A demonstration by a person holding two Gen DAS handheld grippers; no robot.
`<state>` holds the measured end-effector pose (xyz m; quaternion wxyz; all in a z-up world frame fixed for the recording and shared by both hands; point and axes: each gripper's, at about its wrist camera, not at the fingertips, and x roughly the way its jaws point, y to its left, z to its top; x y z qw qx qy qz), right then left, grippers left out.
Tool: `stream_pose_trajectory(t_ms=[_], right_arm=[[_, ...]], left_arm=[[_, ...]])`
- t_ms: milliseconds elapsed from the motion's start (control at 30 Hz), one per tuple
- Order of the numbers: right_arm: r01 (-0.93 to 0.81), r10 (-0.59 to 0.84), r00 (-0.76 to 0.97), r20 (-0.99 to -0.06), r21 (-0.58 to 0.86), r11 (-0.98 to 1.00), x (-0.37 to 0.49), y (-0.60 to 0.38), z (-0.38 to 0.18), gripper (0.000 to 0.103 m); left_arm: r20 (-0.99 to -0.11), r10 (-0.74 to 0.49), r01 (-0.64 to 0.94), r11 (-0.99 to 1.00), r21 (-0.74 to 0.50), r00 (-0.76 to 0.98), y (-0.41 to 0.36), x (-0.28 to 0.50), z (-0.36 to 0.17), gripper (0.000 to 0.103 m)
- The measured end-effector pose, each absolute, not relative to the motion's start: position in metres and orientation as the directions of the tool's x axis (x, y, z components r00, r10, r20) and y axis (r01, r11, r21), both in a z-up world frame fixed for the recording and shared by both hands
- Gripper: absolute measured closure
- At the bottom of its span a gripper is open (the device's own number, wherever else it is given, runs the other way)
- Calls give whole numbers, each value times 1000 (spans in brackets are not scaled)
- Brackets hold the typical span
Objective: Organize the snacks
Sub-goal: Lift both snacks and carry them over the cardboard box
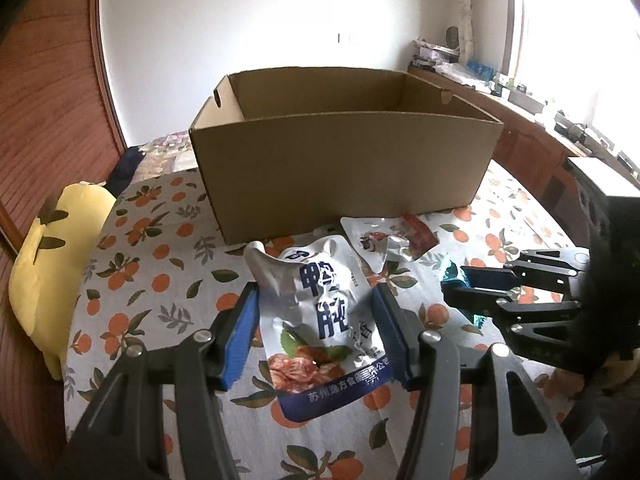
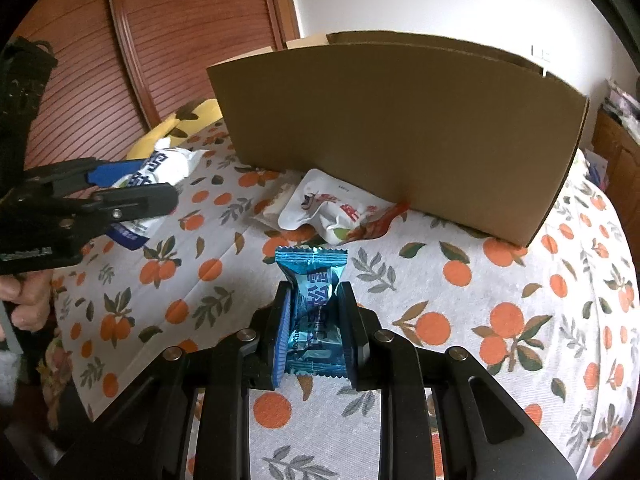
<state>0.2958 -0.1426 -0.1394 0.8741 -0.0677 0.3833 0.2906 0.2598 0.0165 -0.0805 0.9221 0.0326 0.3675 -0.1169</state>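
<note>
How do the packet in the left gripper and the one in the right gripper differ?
The white pouch is much larger than the blue candy wrapper. The pouch is white with a navy bottom band; the wrapper is shiny blue. The pouch is crumpled at its top corner; the wrapper keeps crimped ends. Both sit between gripper pads, facing the cardboard box.

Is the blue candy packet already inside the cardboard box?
No, the blue candy packet sits between the right tool's fingers, in front of the cardboard box.
</note>
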Motion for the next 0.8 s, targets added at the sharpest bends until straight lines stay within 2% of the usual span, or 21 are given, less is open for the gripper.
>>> stream_pose_trajectory(t_ms=[367, 800], right_arm=[[-548, 433, 602, -671, 47, 835, 278, -153, -105, 82], [-550, 439, 664, -605, 3, 835, 279, -160, -47, 82]], left_arm=[[-659, -222, 262, 964, -39, 718, 12, 246, -64, 47], [-595, -243, 303, 953, 2, 766, -2, 256, -15, 46]])
